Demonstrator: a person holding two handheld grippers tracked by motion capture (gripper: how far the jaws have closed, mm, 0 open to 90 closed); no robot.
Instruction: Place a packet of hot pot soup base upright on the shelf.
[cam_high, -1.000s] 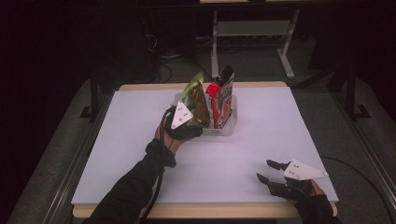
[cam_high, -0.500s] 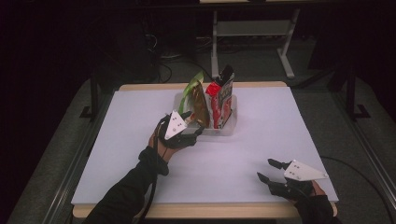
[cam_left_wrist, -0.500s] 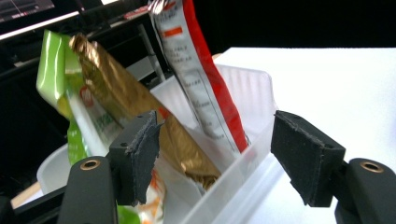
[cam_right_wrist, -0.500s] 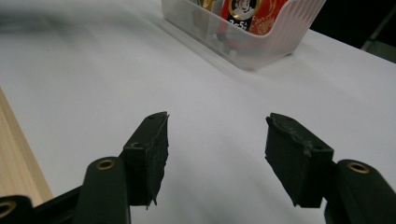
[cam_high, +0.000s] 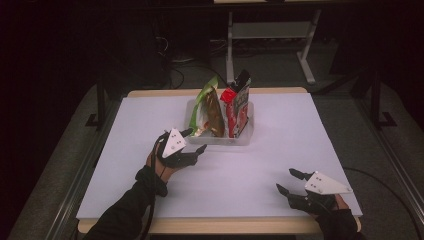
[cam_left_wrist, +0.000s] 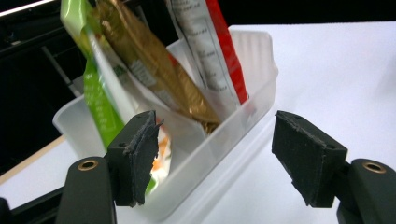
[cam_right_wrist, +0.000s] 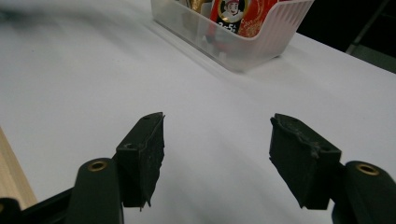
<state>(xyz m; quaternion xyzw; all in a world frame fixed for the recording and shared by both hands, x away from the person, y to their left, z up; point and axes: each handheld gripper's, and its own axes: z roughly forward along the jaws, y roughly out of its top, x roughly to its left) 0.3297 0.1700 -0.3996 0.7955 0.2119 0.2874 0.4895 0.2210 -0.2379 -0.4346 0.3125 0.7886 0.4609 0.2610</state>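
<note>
Left tool (cam_high: 196, 142) has drawn back from the clear bin (cam_high: 220, 137) holding snack packets (cam_high: 222, 107).

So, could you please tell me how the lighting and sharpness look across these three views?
High view: the white tabletop is lit and the room beyond the table is dark. Left gripper view: the clear plastic bin and snack packets are sharp, with bright tabletop at right. Right gripper view: the near jaws are crisp, and a blurred dark smear crosses the top left corner.

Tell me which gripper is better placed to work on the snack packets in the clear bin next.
Left. The left gripper hovers open right at the clear bin, facing the green packet and gold packet. The right gripper, also open, sits near the table's front edge, well away.
</note>
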